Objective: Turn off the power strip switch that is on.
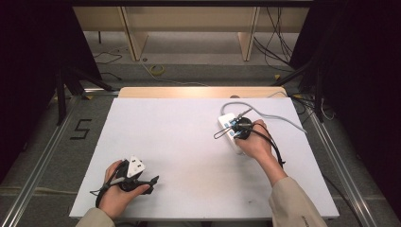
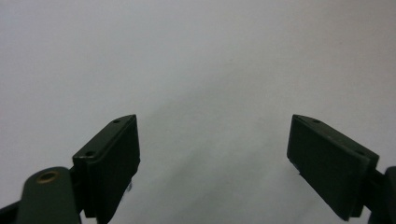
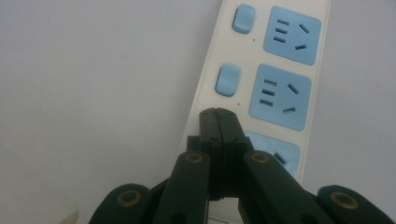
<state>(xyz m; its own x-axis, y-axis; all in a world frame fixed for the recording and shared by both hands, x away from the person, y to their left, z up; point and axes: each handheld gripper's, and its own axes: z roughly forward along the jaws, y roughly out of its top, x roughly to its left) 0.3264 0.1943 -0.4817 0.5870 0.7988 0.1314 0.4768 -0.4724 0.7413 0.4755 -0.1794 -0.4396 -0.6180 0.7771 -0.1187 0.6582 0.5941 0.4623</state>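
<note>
A white power strip (image 1: 227,119) with blue sockets and blue switches lies right of the table's middle, and its grey cord (image 1: 276,117) runs off to the right. My right gripper (image 1: 235,128) hovers over it. In the right gripper view the jaws (image 3: 218,112) are shut together with nothing between them. Their tips sit above the power strip's (image 3: 254,60) left edge, just below the second switch (image 3: 228,80). My left gripper (image 1: 152,183) rests near the front left of the table. Its jaws (image 2: 215,119) stand open over bare white tabletop.
The white table top (image 1: 179,142) is bare between the two hands. Metal rails run along both sides of the table, and cables lie on the floor behind it. A wooden frame stands at the far end.
</note>
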